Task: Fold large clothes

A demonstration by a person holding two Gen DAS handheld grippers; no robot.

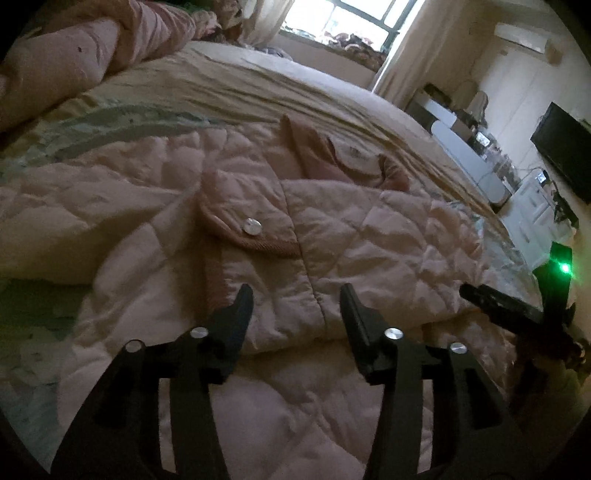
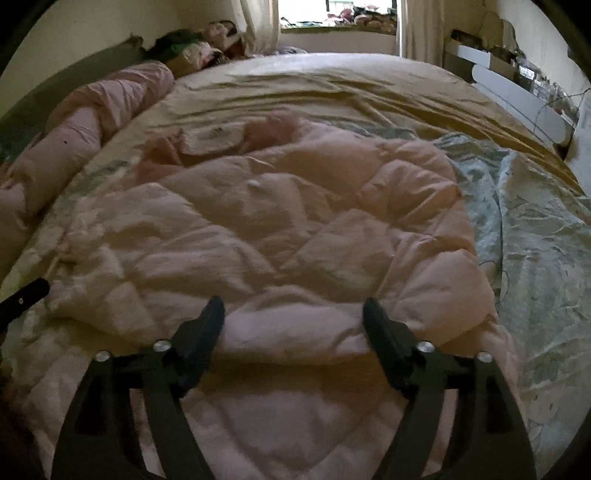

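My left gripper (image 1: 297, 291) hangs wide apart over the pink quilted jacket (image 1: 332, 236), gripping nothing — its tips frame the front seam, low in the frame. A silver button (image 1: 252, 226) sits on the pocket flap just above, centre-left. My right gripper (image 2: 293, 306) is also spread wide, with a puffy fold of the jacket (image 2: 277, 229) bulging between its fingers. The jacket lies across the bed (image 2: 332, 85), filling the middle of both views — collar toward the window (image 1: 343, 18) at the top.
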